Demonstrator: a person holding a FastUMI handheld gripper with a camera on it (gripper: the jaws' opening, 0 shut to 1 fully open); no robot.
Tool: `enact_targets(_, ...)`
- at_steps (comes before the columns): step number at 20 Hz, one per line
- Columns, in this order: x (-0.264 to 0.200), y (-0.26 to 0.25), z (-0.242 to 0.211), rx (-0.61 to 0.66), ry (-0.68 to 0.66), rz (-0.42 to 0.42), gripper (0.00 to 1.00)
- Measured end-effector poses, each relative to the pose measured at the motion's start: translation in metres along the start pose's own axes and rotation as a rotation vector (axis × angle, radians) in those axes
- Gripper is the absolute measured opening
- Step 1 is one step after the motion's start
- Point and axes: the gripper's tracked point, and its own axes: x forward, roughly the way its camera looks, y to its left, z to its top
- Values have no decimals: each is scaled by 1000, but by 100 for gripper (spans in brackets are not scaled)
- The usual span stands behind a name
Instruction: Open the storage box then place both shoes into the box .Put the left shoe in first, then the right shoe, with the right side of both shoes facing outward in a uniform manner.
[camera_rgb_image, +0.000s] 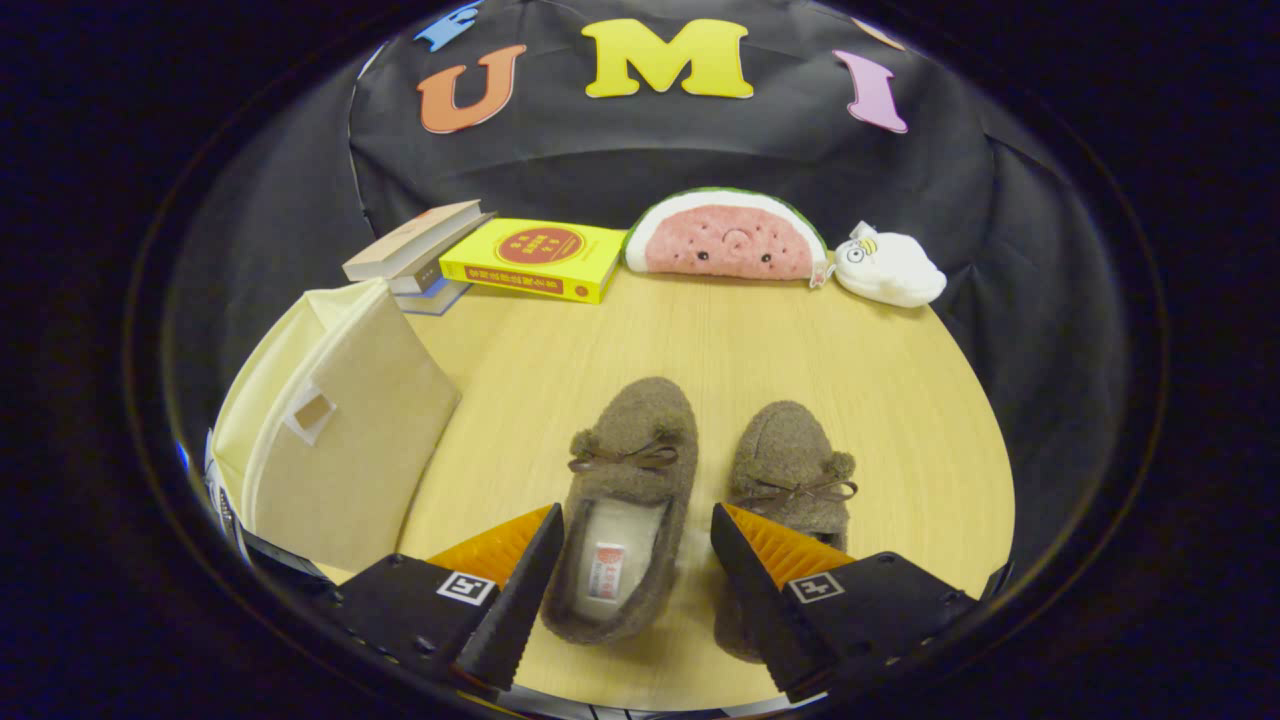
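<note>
At the left edge of the tabletop (900, 380) stands the box (340, 450), a cream fabric one with its lid flap closed and a small pull tab on the face turned toward the shoes. Behind it, by the far left corner, lies a stack of books (420, 255), and just right of that a yellow book (535, 260).

The left shoe (630, 500) lies near the middle of the front edge, a brown fuzzy slipper with a bow. Its long axis runs from front edge to far edge, toe pointing away toward the far edge, heel opening toward the gripper (635, 580). The jaws are spread wide, one on each side of this shoe's heel part, neither visibly pressing on it.

The right shoe (790, 470) lies just beside it, parallel, toe also toward the far edge; its heel is hidden behind the right jaw.

Along the far edge rest a watermelon plush (725, 240) and, beside it toward the right corner, a white plush (890, 268).
</note>
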Motion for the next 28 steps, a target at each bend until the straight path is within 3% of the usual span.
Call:
enact_targets(3, 10, -8, -14, 31, 77, 25, 83)
enact_targets(7, 29, -11, -29, 114, 201, 75, 63)
enact_targets(13, 42, -5, -30, 135, 256, 109, 5)
enact_targets(15, 39, -7, -28, 158, 254, 106, 0)
enact_targets(19, 24, -12, -18, 206, 213, 92, 0)
enact_targets(28, -68, 25, 32, 239, 74, 116, 0)
